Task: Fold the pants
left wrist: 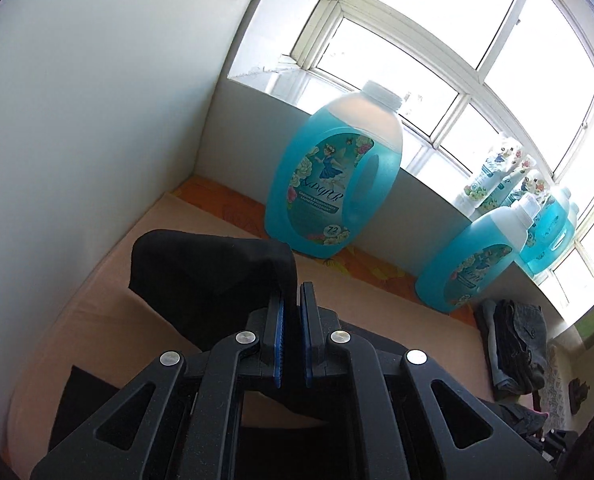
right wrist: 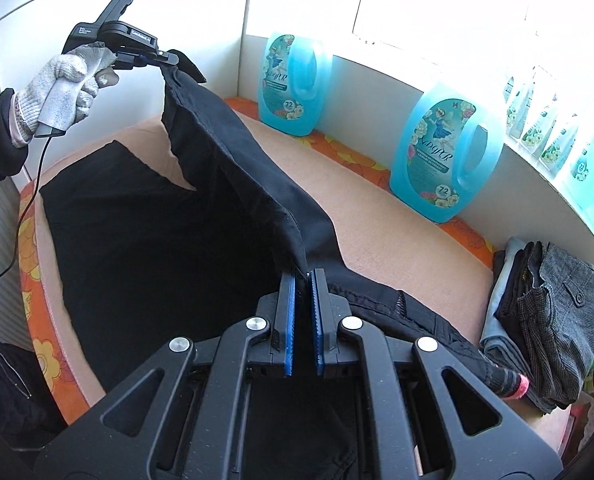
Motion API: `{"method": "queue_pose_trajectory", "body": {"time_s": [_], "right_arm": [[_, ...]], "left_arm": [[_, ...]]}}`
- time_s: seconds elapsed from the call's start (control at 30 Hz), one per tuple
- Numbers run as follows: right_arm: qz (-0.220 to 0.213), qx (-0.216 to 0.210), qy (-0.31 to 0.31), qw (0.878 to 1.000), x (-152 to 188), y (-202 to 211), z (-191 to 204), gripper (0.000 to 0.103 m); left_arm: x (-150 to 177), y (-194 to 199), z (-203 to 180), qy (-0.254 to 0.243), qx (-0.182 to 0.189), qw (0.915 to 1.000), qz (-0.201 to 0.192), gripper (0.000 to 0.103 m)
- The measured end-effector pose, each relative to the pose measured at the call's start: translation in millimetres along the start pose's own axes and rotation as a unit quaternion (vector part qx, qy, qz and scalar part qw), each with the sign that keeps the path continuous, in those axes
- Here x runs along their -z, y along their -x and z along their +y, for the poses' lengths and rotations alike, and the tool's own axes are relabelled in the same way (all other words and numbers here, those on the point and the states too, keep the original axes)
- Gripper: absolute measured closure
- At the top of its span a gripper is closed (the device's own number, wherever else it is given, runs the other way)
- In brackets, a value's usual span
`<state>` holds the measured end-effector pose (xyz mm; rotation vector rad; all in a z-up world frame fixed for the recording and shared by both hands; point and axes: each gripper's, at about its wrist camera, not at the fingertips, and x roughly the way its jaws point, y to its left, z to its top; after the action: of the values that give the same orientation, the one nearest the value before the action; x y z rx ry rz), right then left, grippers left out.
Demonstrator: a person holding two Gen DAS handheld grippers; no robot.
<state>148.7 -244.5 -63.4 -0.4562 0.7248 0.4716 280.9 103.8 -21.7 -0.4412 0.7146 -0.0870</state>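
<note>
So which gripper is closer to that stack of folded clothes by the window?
Right. The right gripper, shut on the black pants, is beside the folded stack. The left gripper holds the pants' other end up at the far side of the table.

Left gripper (right wrist: 177, 58): raised, jaws clamped together.
Left hand (right wrist: 63, 88): gloved, wrapped around the handle.
Right gripper (right wrist: 303, 280): lower, jaws apparently pinched together.

pants (right wrist: 145, 240) | black, partly folded | one edge lifted taut between both tongs | rest lying flat on the peach bench (right wrist: 377, 216)
</note>
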Motion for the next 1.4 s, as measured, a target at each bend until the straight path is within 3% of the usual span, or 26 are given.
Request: {"method": "queue_pose_trajectory", "body": {"time_s": [0.37,0.57,0.7,0.9,1.13,1.4], "right_arm": [[0.042,-0.052,0.007,0.998,55,12,49,0.095],[0.083,-0.063,0.003,0.995,87,-4,66,0.095],[0.1,-0.056,0.006,0.993,99,-12,74,0.095],[0.099,-0.045,0.0,0.994,102,-11,76,0.095],[0.101,-0.038,0.004,0.994,100,-10,80,0.095],[0.097,-0.041,-0.006,0.994,105,-14,79,0.095]], "left_arm": [[85,67,55,0.019,-0.002,0.9998,0.002,0.097],[154,69,91,0.045,-0.021,0.9981,0.036,0.097],[181,61,110,0.07,-0.028,0.9959,0.051,0.097],[190,66,115,0.061,-0.041,0.9966,0.036,0.095],[191,76,122,0.045,-0.091,0.9948,0.005,0.092],[192,81,149,0.095,-0.091,0.9912,-0.009,0.092]]}}
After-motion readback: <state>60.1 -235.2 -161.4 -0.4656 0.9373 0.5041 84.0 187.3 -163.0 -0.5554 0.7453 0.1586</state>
